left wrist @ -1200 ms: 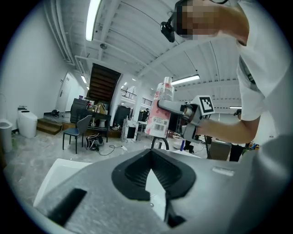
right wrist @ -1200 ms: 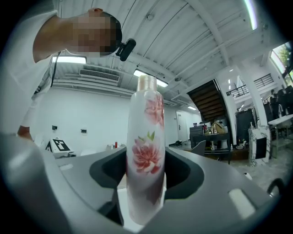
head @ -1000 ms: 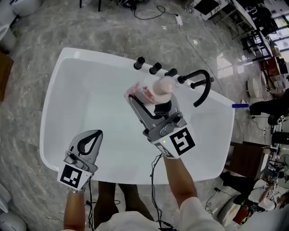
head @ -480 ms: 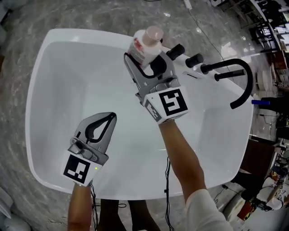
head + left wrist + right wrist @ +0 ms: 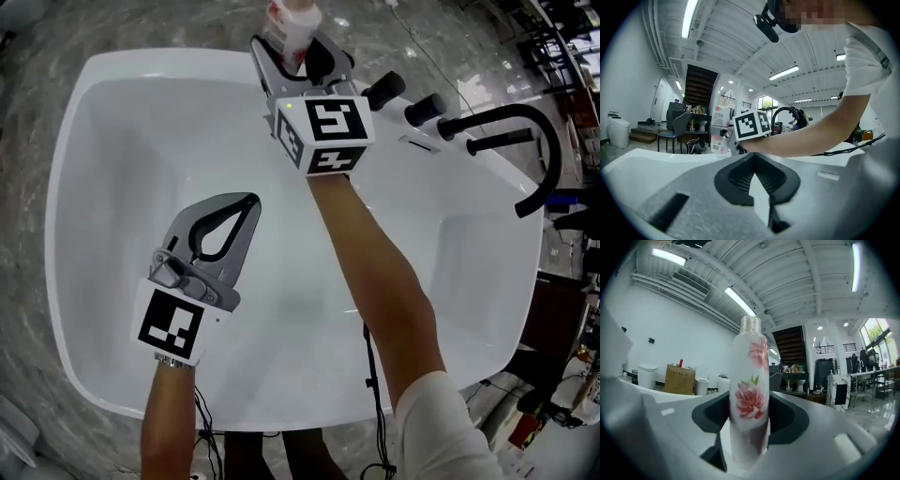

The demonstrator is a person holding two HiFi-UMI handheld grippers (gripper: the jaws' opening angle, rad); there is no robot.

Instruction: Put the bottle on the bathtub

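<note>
Nearest to me, my left gripper [image 5: 246, 202] hangs over the inside of the white bathtub [image 5: 70, 150], toward its near left part. In the left gripper view [image 5: 753, 161] its jaws are pressed together at the tips, with only a thin slit behind them and nothing between them.

My right forearm [image 5: 375, 272] reaches across the basin to the far edge. There the right gripper [image 5: 289, 52], with its marker cube [image 5: 323, 131] facing up, is clamped on the bottle [image 5: 289, 23]. In the right gripper view [image 5: 749, 427] the bottle [image 5: 750, 390] stands upright between the dark pads. It is white with a pink flower print and a pale pink cap.

From the head view the bottle is at the far rim of the tub, just left of the black knobs [image 5: 386, 89]. I cannot tell if its base touches the rim.

Further along the far right edge, the black curved faucet [image 5: 536, 155] rises from the rim.
</note>
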